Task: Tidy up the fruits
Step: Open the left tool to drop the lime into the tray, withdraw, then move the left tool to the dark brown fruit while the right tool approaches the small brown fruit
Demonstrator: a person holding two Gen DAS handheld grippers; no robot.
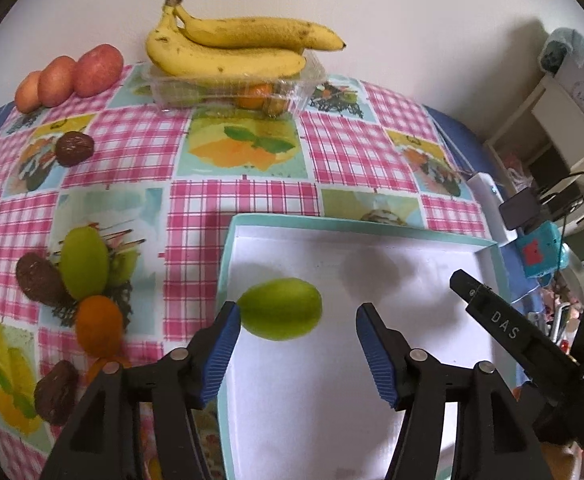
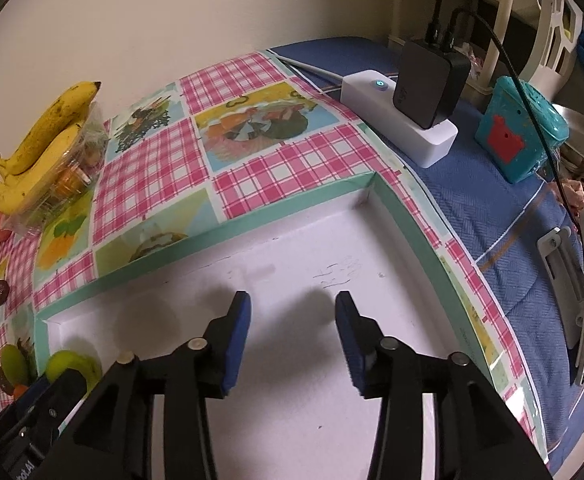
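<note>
A shallow white box with a teal rim [image 1: 332,222] lies on the checked tablecloth. A green fruit [image 1: 279,308] rests on the box floor near its left wall. My left gripper [image 1: 299,309] stands open just above it; the fruit sits close to the left pad [image 1: 223,344], and the pads do not press on it. In the right wrist view the same green fruit [image 2: 67,366] shows in the box corner. My right gripper [image 2: 294,296] hangs open over the bare box floor [image 2: 292,272] with nothing between its fingers.
Bananas [image 1: 231,48] lie on a clear container [image 1: 231,92] by the wall, beside three reddish fruits [image 1: 71,76]. A green fruit [image 1: 83,262], an orange [image 1: 99,330] and brown fruits [image 1: 37,280] lie left of the box. A power strip [image 2: 400,120] sits at right.
</note>
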